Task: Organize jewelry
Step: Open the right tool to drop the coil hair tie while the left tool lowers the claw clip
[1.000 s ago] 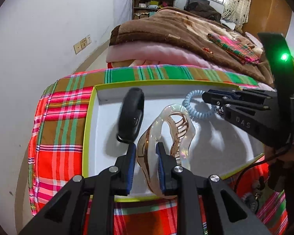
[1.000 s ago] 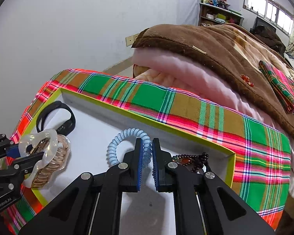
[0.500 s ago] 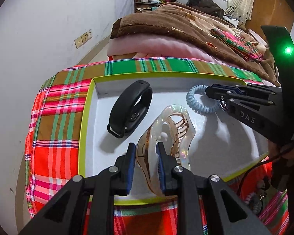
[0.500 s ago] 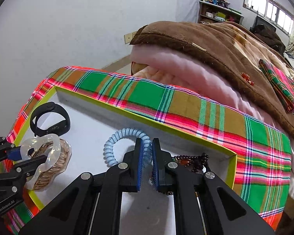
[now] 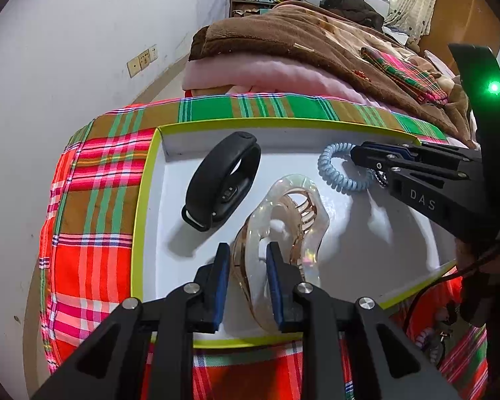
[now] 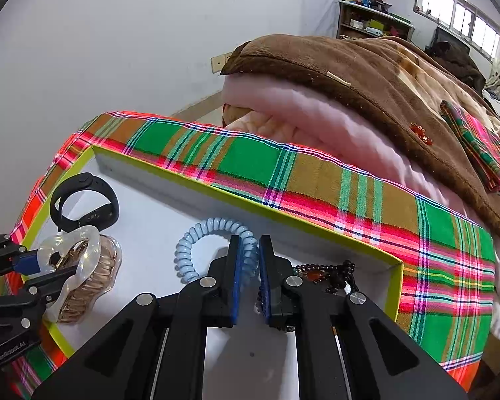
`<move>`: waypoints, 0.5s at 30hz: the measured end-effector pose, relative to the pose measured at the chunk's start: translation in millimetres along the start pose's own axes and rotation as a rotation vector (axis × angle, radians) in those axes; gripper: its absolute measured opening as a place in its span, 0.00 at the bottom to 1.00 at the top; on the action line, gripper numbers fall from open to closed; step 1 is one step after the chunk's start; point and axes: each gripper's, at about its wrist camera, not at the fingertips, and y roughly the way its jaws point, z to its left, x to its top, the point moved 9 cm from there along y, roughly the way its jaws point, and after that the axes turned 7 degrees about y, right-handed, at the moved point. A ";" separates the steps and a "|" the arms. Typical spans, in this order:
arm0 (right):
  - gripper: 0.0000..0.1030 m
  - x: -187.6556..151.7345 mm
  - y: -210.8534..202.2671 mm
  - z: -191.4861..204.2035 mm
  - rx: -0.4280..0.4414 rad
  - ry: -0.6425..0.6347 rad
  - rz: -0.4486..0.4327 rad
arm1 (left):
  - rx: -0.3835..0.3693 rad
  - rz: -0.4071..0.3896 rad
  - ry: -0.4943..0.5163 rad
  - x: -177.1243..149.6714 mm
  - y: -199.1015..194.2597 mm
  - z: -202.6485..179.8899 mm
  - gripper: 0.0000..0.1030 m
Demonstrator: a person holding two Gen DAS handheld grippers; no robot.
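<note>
Placing step, both items down in white tray (image 5: 170,276). Left gripper (image 5: 248,283) jaws have just been opening, hair claw (image 5: 280,220) between them at near edge. Right gripper (image 6: 248,276) pinches blue coil tie (image 6: 196,243) mid-tray. Next, probably: release fully, lift clear without snagging.

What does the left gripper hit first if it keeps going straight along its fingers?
The left gripper already has the translucent hair claw between its jaws, which have just been opening. Pushing on would most likely drive it into the claw's body, then the white floor of the tray. Depth is hard to judge.
</note>
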 end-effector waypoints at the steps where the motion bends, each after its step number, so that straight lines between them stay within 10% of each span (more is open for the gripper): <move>1: 0.11 0.3 -0.7 0.2 0.003 0.001 -0.003 | -0.003 -0.002 0.000 0.2 -0.7 -0.6 0.27; 15: 0.19 2.7 -11.8 0.3 0.004 0.013 -0.025 | -0.008 -0.013 -0.006 2.3 -8.3 -1.4 0.37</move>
